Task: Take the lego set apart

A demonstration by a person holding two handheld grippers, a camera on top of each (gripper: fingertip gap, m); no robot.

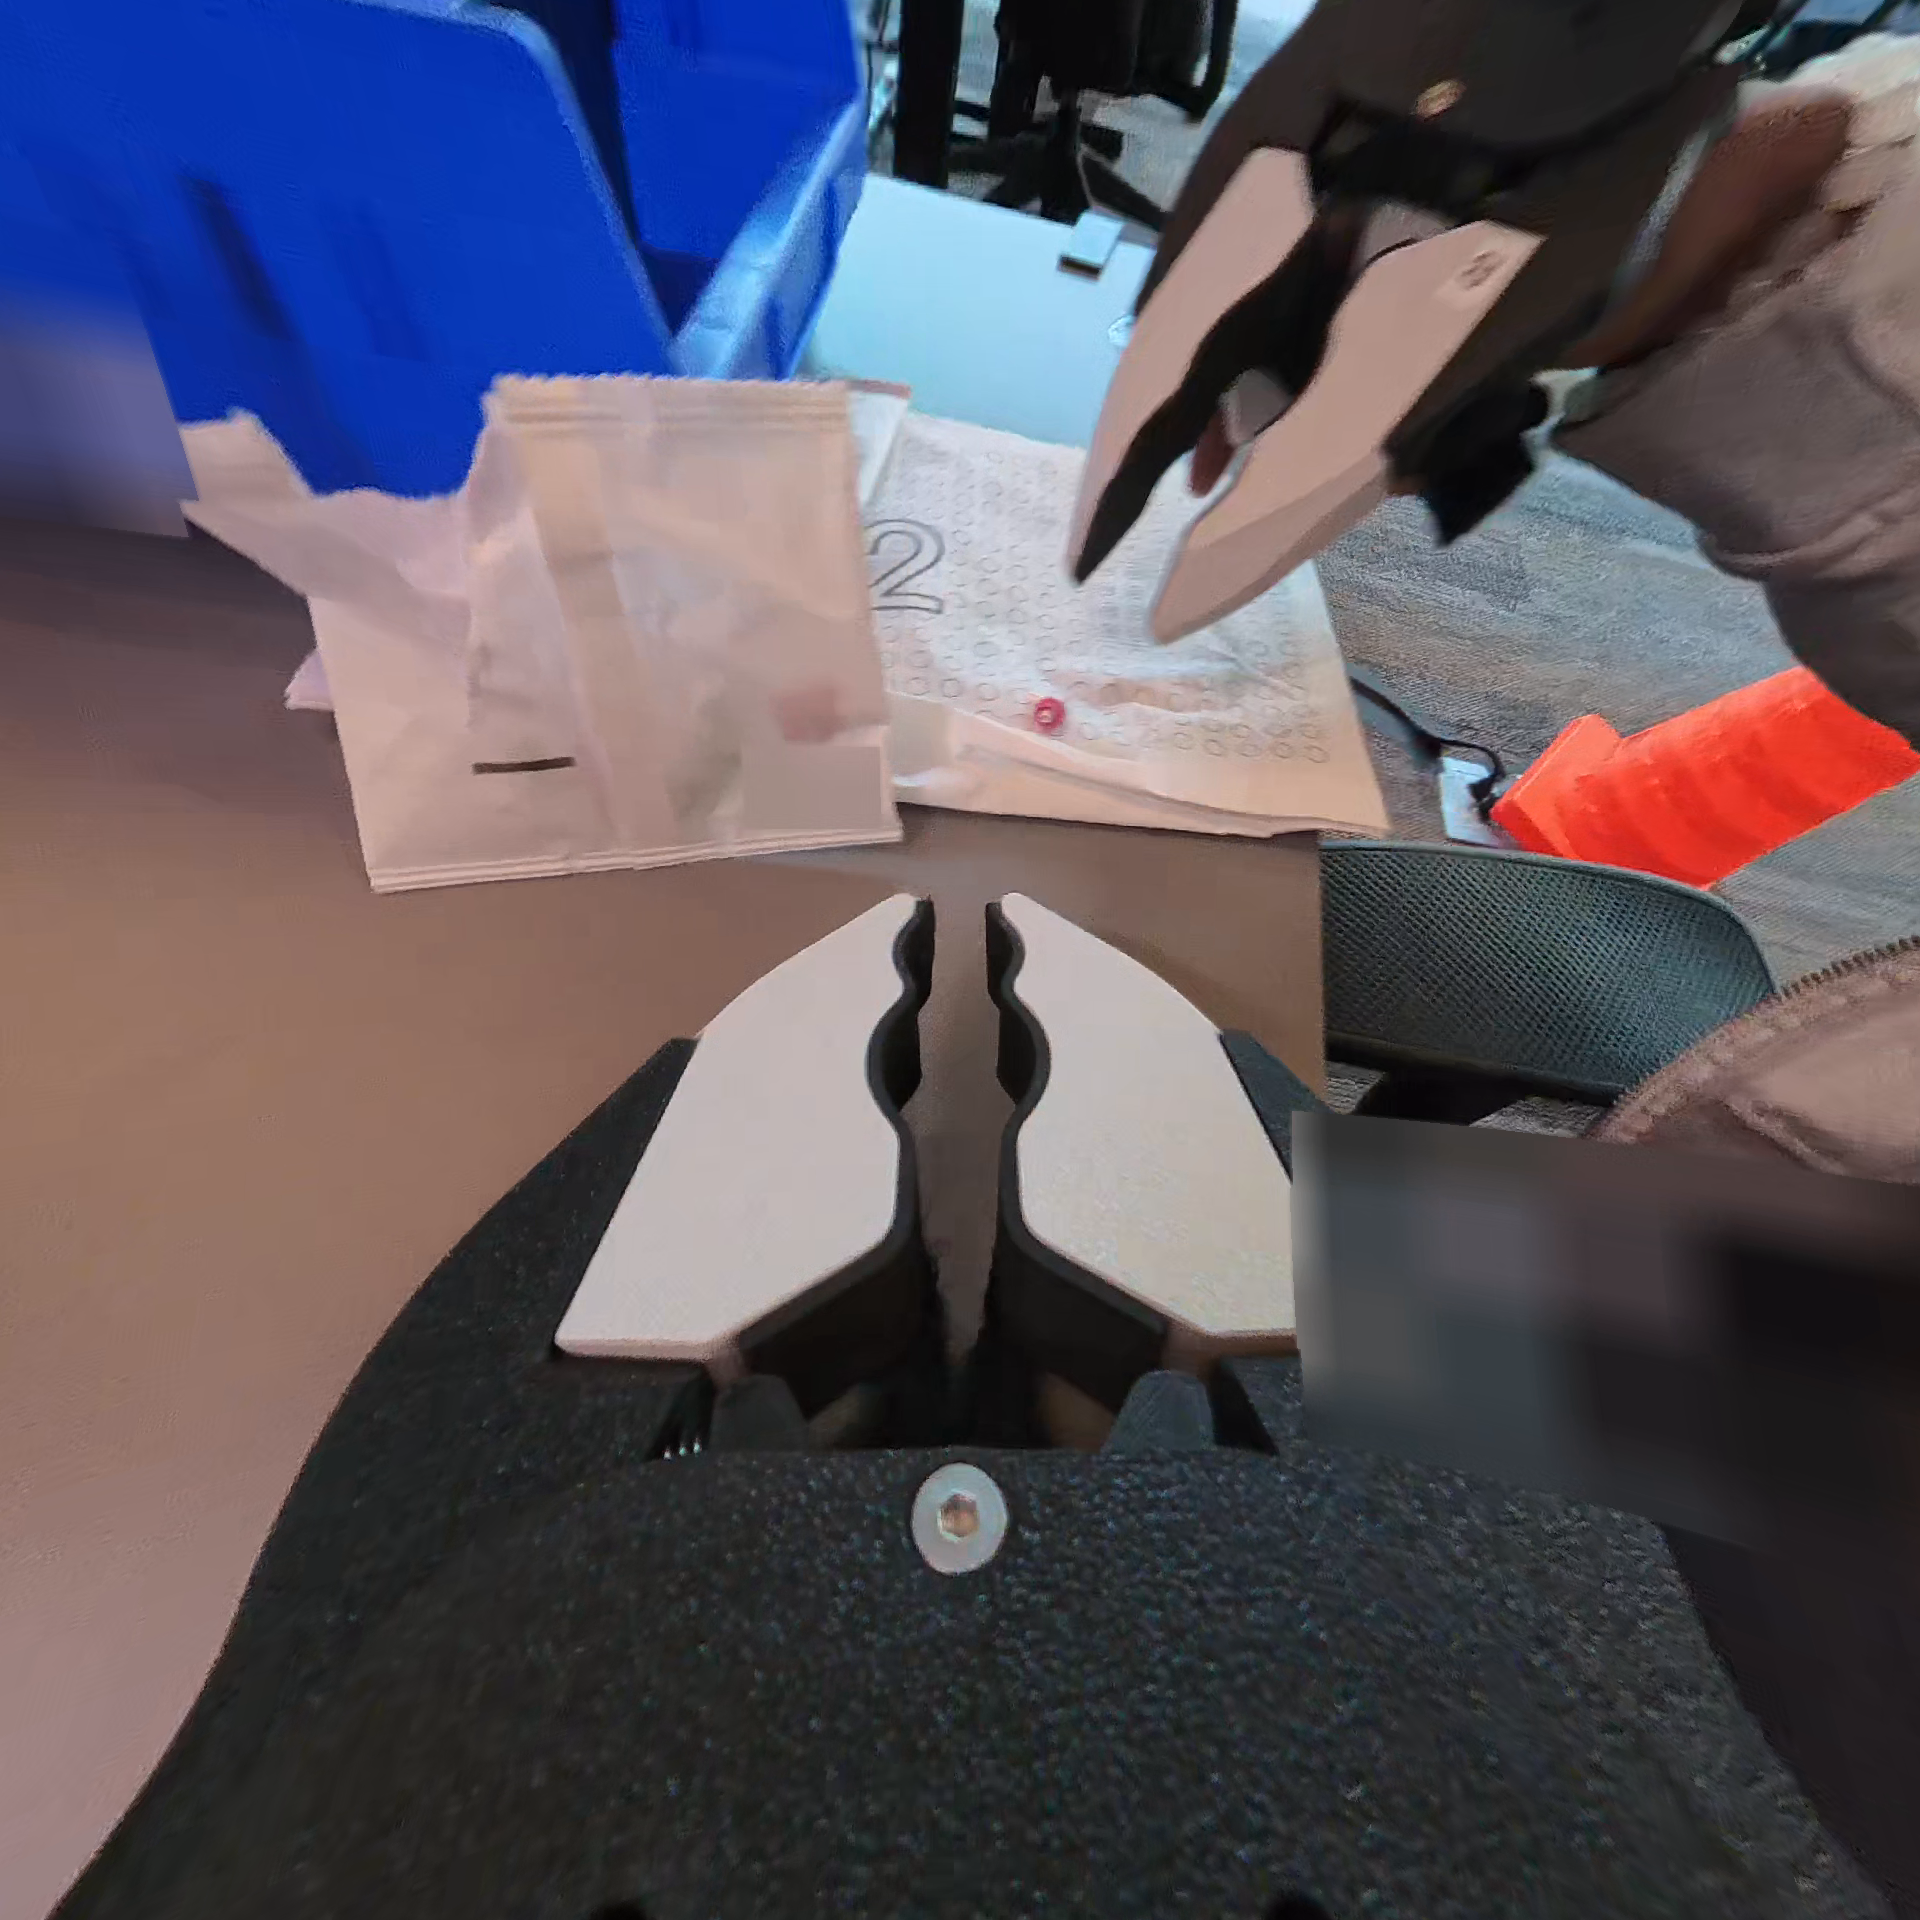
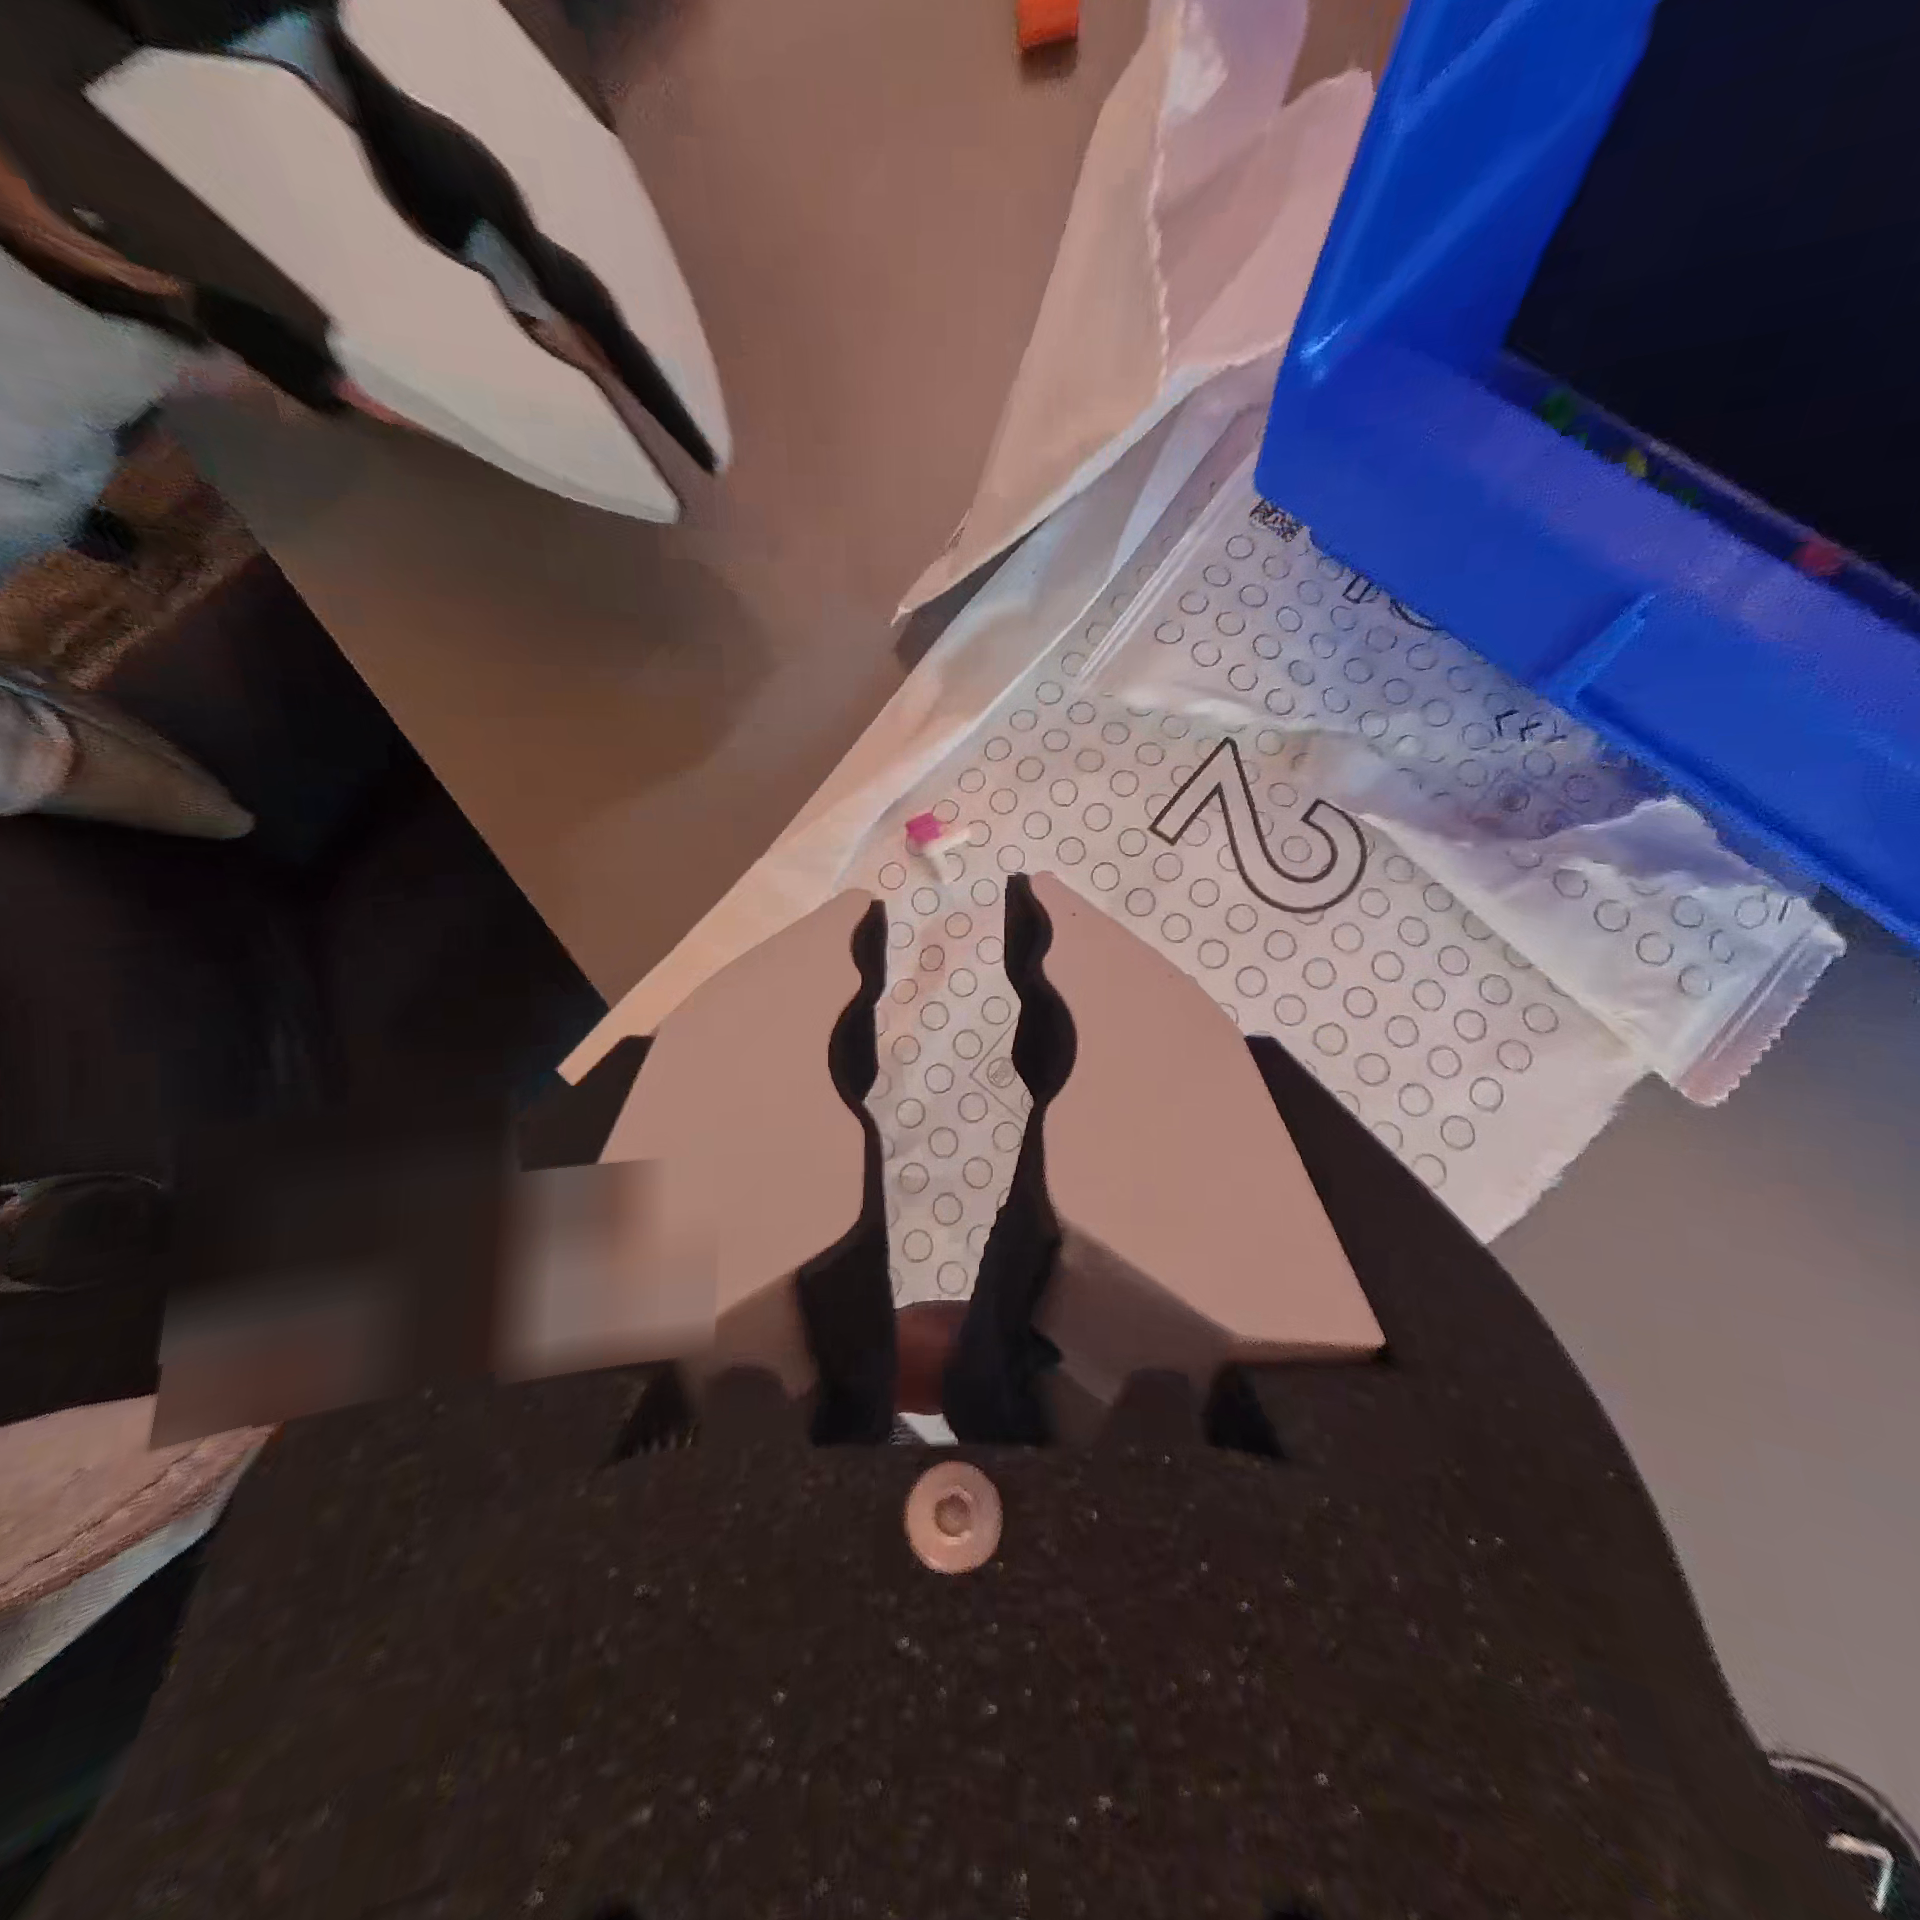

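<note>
Right gripper point(image 2: 945, 894) slightly spread and empty, tiny pink-and-white lego piece point(image 2: 932, 837) just ahead-left of its tips on circle-printed white paper bag point(image 2: 1351, 997), left gripper point(image 1: 958, 906) narrowly parted, empty over brown bench point(image 1: 208, 1039), blue plastic bin point(image 2: 1538, 499) ahead-right.

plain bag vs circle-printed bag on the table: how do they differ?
The plain bag is unprinted and rumpled, its top raised toward the blue bin; the printed bag lies flat, covered in circles. Only the printed bag carries a small pink piece. Both are white paper on the table.
</note>
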